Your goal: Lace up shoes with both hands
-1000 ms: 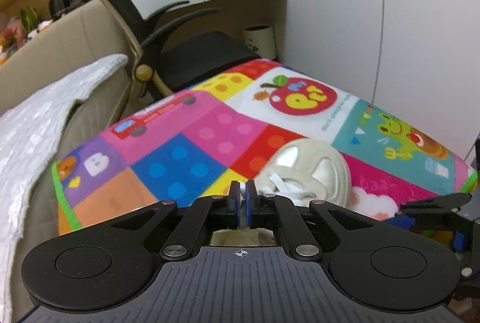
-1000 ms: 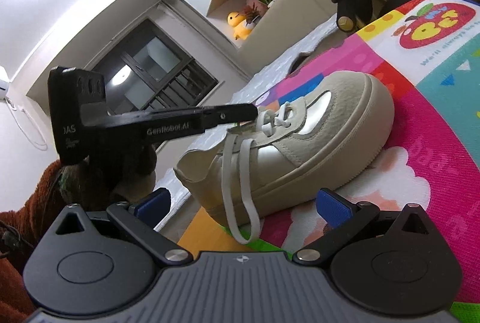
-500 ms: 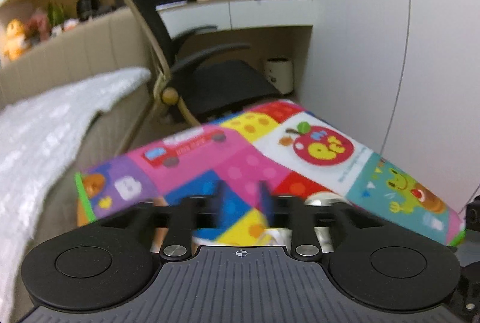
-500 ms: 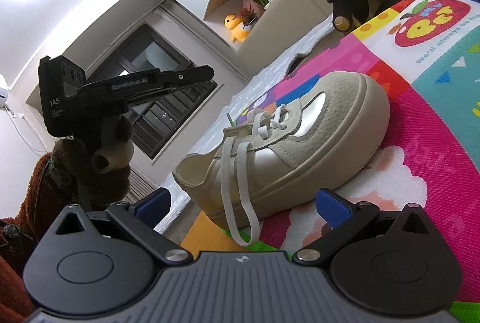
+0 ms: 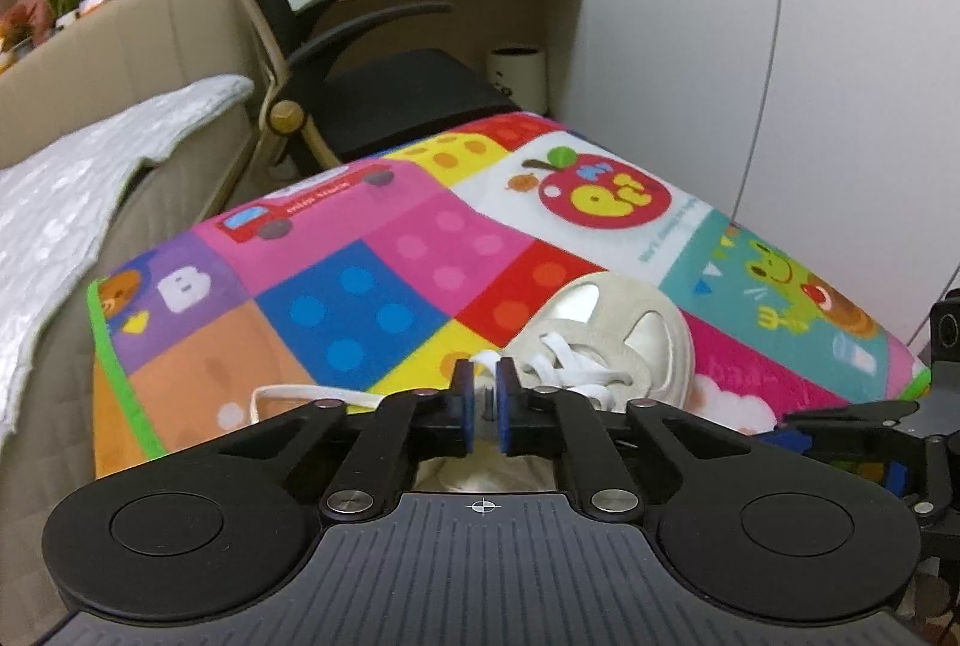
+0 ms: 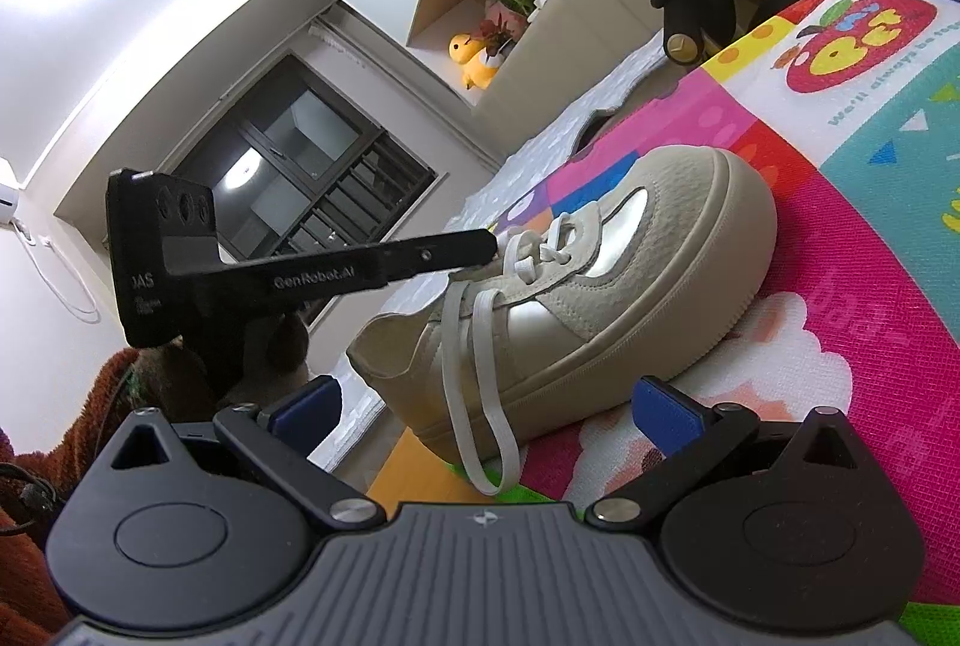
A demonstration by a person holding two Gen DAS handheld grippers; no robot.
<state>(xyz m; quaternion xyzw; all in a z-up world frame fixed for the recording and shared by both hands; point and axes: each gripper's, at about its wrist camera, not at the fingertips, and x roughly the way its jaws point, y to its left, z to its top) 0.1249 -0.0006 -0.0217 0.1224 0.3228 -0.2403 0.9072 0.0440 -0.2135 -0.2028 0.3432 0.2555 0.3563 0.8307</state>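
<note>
A beige sneaker (image 6: 630, 280) with white laces (image 6: 540, 250) lies on a colourful play mat (image 6: 870, 298), toe pointing away. In the left wrist view the sneaker (image 5: 606, 334) sits just beyond my left gripper (image 5: 483, 406), whose blue pads stand a narrow gap apart with a bit of white lace (image 5: 483, 361) between them. One lace end (image 5: 300, 394) trails left over the mat. The right wrist view shows the left gripper (image 6: 489, 247) tip at the upper eyelets. My right gripper (image 6: 486, 409) is wide open near the sneaker's side, where a lace loop (image 6: 480, 424) hangs down.
The play mat (image 5: 360, 280) covers a raised surface ending close to a white wall. A black office chair (image 5: 390, 88) stands behind it, with a small bin (image 5: 516, 70) by the desk. A grey blanket (image 5: 60, 202) drapes over a beige sofa on the left.
My left gripper opened and lifted off the laces, then came back down to them with its pads nearly together. The right gripper stayed open and barely moved.
</note>
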